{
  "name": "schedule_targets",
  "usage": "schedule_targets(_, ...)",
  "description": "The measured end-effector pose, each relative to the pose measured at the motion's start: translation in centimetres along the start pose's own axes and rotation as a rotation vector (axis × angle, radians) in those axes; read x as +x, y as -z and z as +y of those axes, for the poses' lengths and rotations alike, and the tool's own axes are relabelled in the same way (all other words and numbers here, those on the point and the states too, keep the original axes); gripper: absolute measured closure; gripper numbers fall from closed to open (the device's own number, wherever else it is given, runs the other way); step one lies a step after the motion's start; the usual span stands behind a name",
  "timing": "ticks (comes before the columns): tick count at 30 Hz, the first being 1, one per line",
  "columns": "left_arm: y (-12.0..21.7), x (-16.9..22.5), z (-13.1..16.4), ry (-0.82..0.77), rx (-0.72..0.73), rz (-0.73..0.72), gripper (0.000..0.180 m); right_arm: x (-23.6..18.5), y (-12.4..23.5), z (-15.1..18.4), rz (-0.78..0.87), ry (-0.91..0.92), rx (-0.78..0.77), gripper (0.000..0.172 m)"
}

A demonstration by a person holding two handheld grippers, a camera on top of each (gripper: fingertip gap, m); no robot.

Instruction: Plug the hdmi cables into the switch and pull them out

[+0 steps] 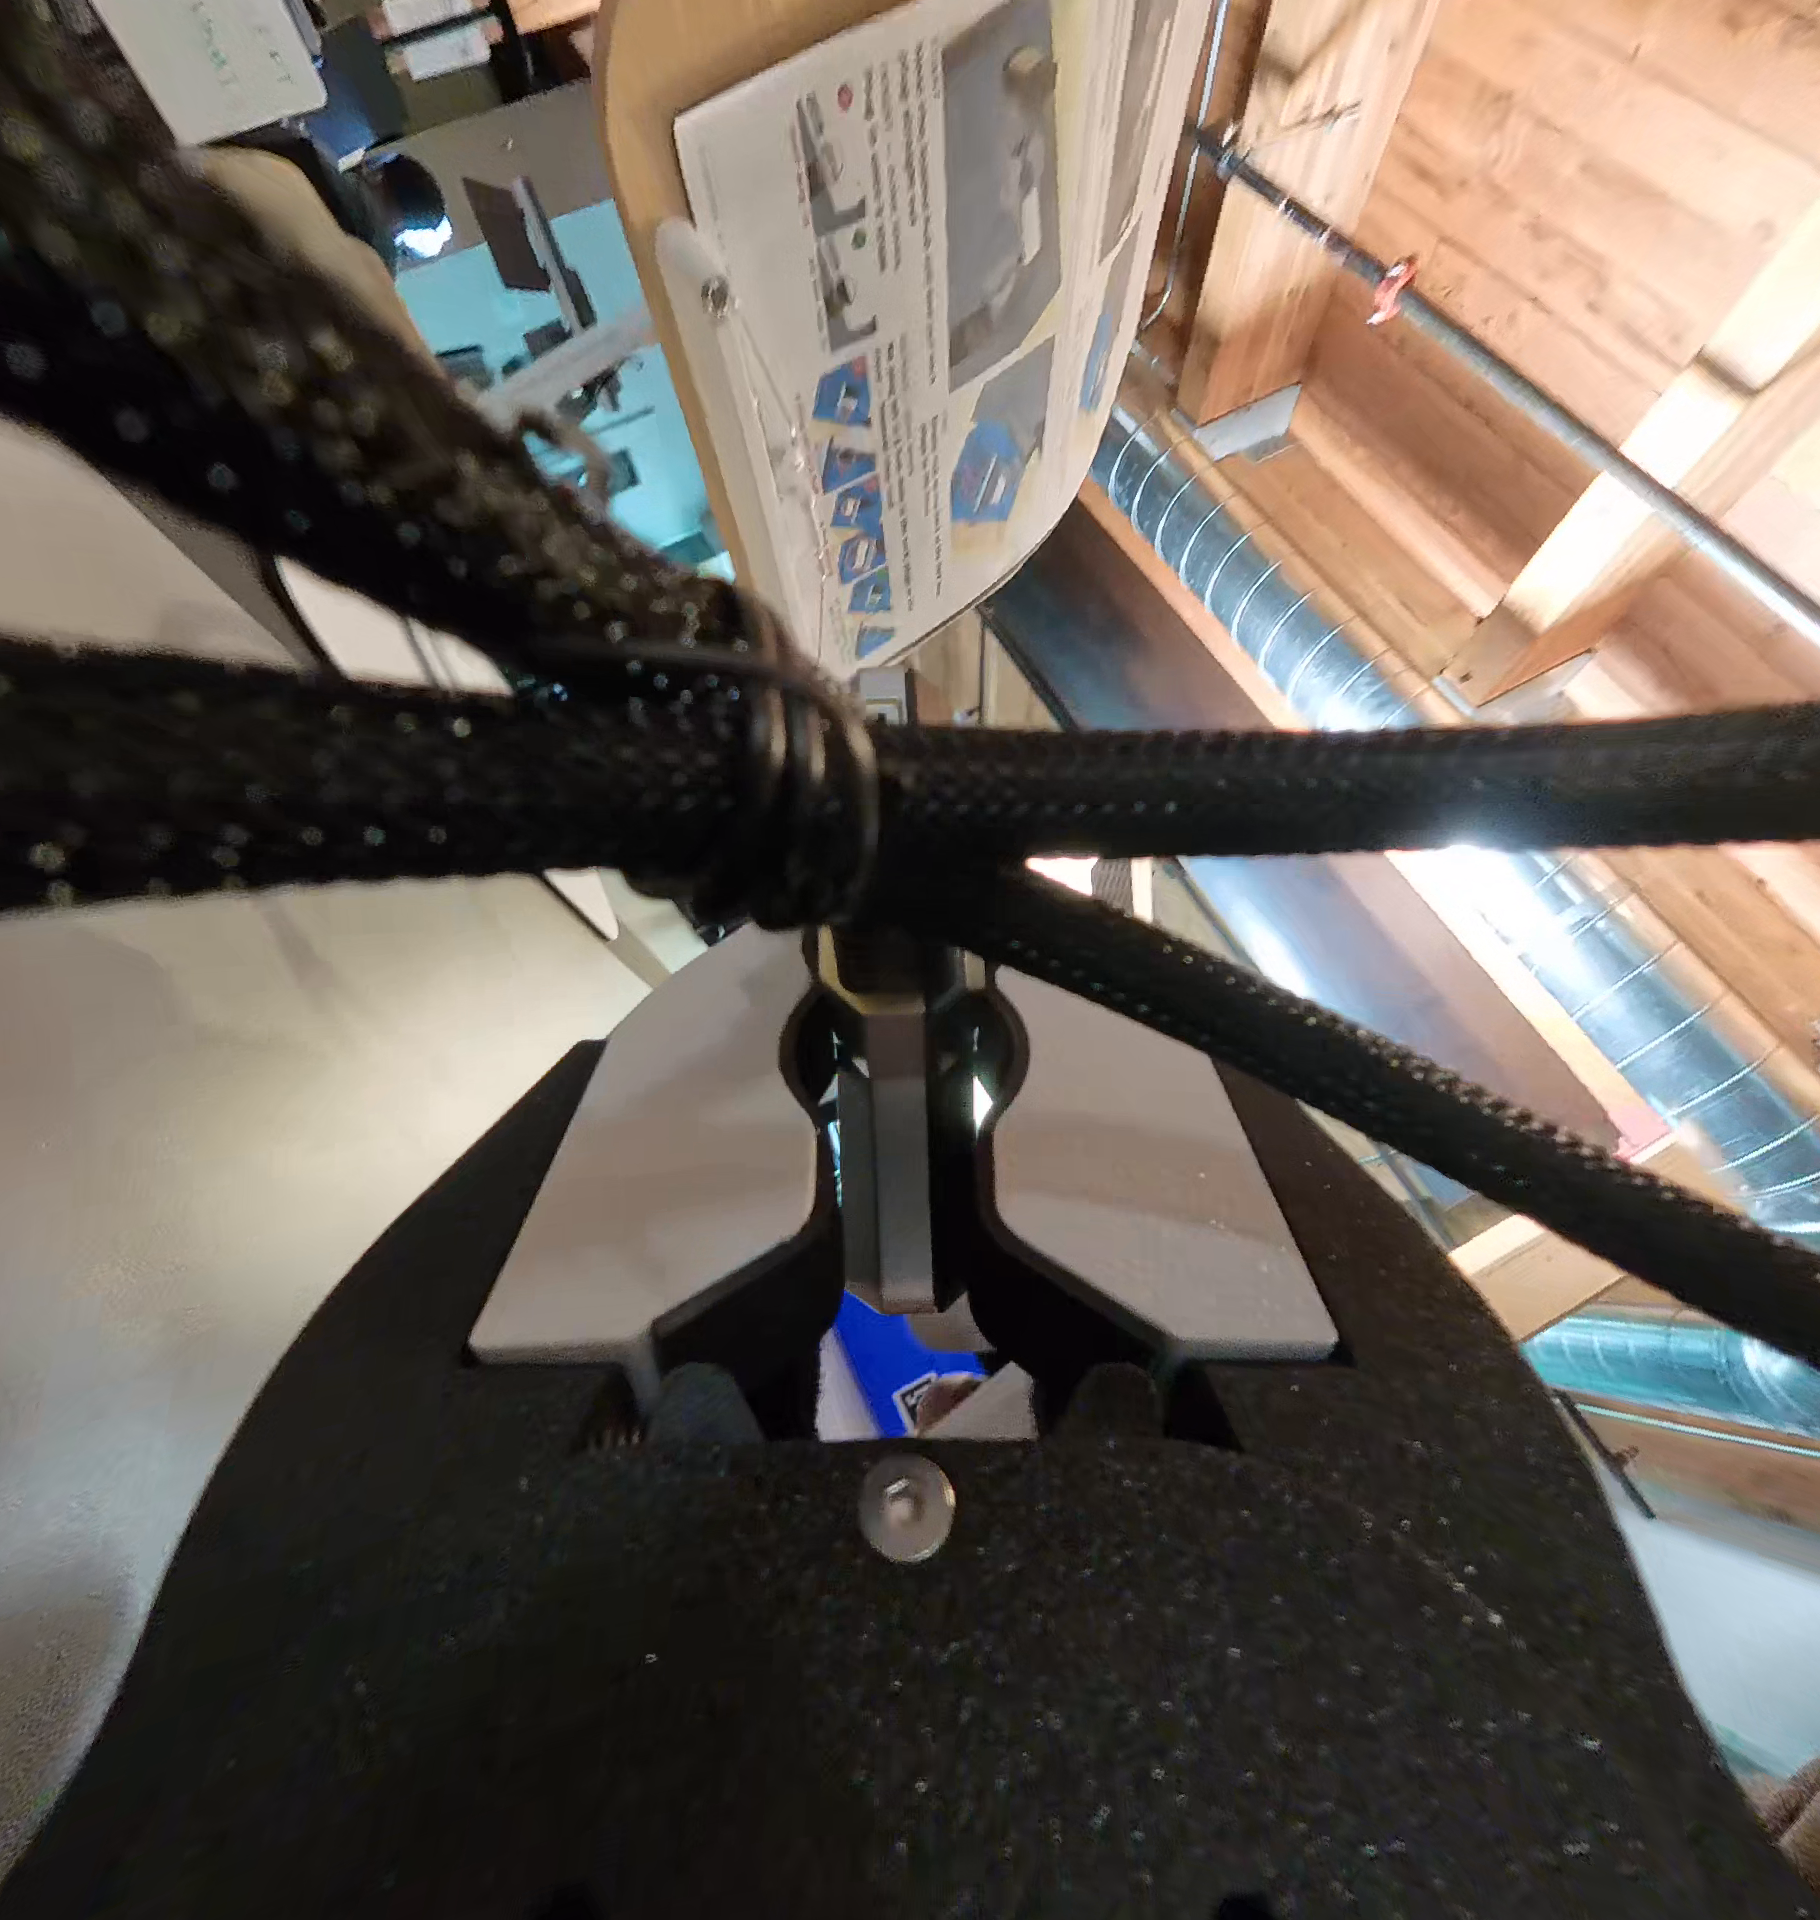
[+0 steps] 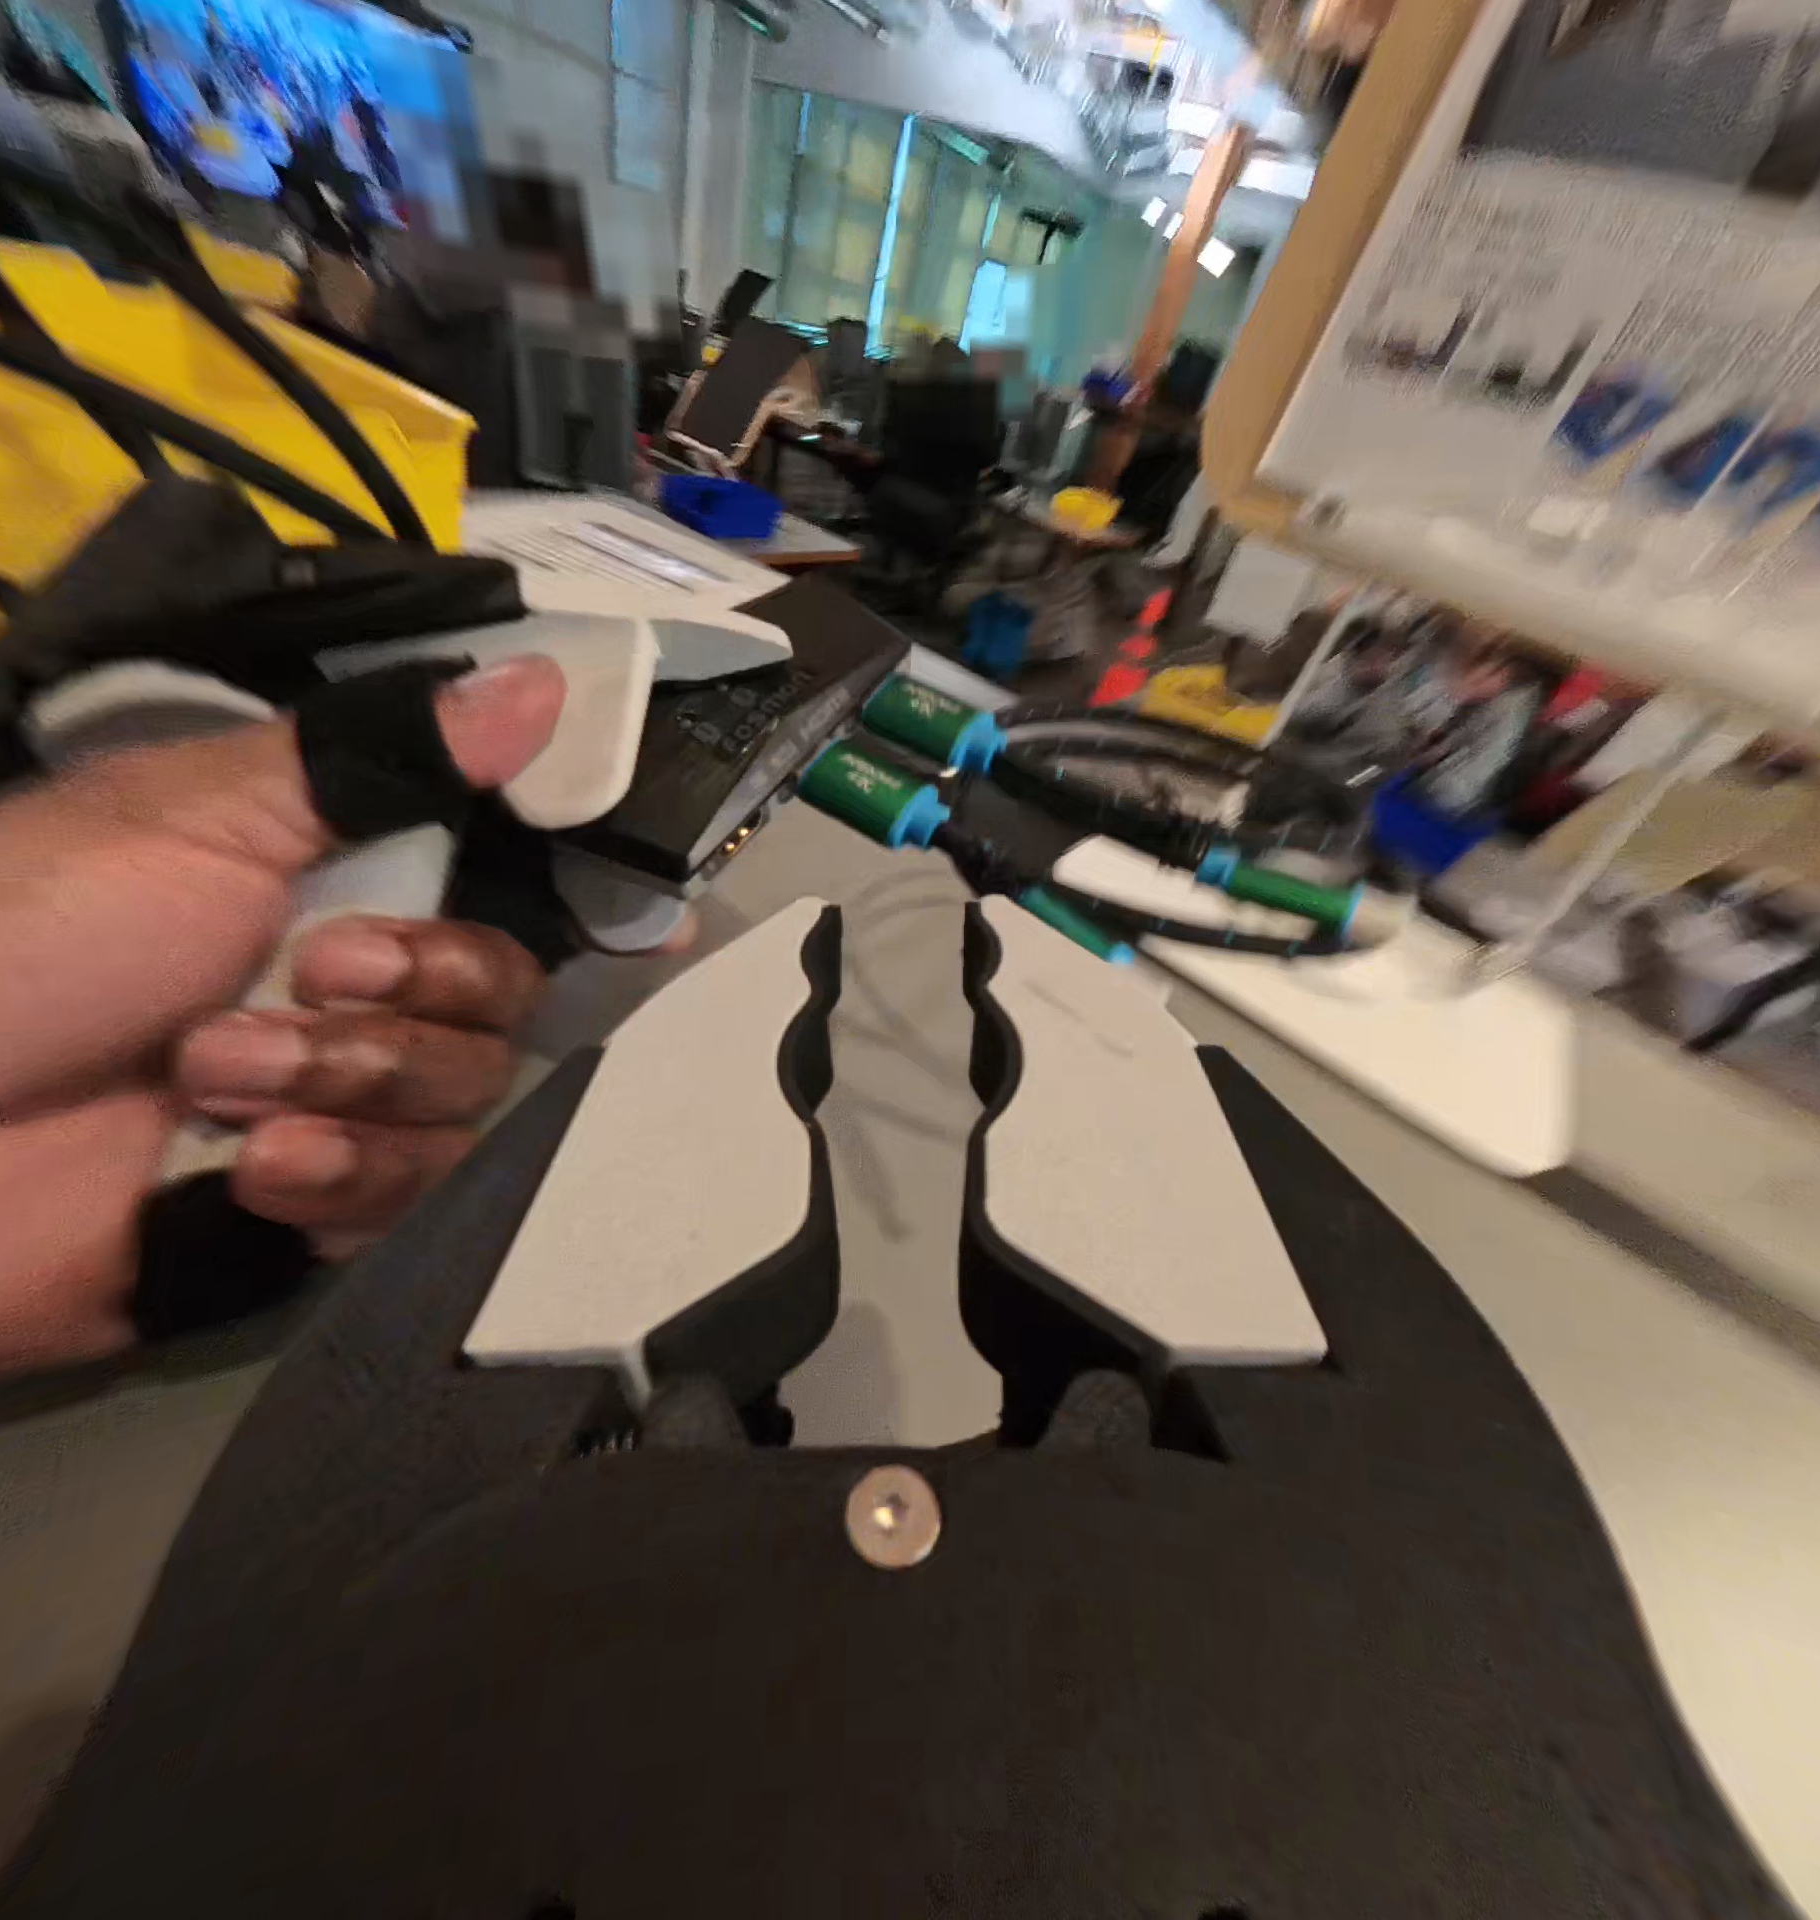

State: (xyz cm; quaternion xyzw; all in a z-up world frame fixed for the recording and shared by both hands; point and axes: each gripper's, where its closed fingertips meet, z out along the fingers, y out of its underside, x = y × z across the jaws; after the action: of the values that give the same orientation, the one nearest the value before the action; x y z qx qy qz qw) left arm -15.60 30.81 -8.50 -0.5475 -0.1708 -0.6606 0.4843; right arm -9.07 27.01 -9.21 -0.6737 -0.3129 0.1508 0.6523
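Black braided cables [image 1: 1301, 790] cross left fingers [image 1: 677, 1143].

Open workshop-like lab: timber ceiling [image 1: 1571, 208] with bare metal duct [image 1: 1301, 582], cluttered desks with office chairs [image 2: 937, 457], parts bins [image 2: 719, 504], posted instruction sheets [image 1: 916, 312].

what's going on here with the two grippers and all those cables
A person holds a gripper in each hand. The left gripper is clamped on a flat dark box, its fingers pressing the sides; black braided cables with green plugs run out of the box's end. The right gripper is open and bare, fingers apart, just beside and below those plugs. Behind stands a wooden board with printed sheets.
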Motion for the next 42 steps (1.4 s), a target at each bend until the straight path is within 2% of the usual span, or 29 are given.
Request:
schedule_targets(3, -0.6, 0.0, 1.3, -0.028, -0.066, -0.022, 0.158, 0.0, 0.2, -0.5, 0.167, 0.426, 0.032, 0.145)
schedule_targets(5, -0.9, 0.1, 2.1, -0.058, -0.114, -0.028, 0.158, 0.1, -0.1, -0.1, 0.229, 0.553, -0.006, 0.135)
schedule_targets(9, -1.4, 0.3, 3.7, -0.057, -0.195, -0.018, 0.158, 1.4, -1.0, 1.8, 0.303, 0.664, -0.141, 0.118)
schedule_targets(11, -1.6, 0.5, 4.5, -0.035, -0.232, 0.001, 0.158, 2.3, -1.0, 2.0, 0.344, 0.700, -0.162, 0.113)
schedule_targets(19, -1.7, 0.0, 5.9, 0.015, -0.309, -0.031, 0.157, 4.0, -0.5, 1.8, 0.475, 0.830, -0.213, 0.116)
schedule_targets(24, -1.7, -1.1, 8.1, 0.091, -0.336, -0.135, 0.142, 4.8, -0.8, 3.6, 0.466, 0.862, -0.322, 0.118)
schedule_targets(28, -1.9, -0.8, 8.9, 0.062, -0.376, -0.128, 0.139, 4.6, -1.0, 5.1, 0.393, 0.814, -0.382, 0.147)
schedule_targets(35, -1.6, 0.1, 9.5, 0.164, -0.445, -0.040, 0.131, 5.7, -0.8, 5.3, 0.415, 0.735, -0.400, 0.150)
schedule_targets(42, -1.2, 0.8, 10.8, 0.098, -0.535, -0.023, 0.131, 8.0, -0.6, 6.1, 0.440, 0.641, -0.419, 0.149)
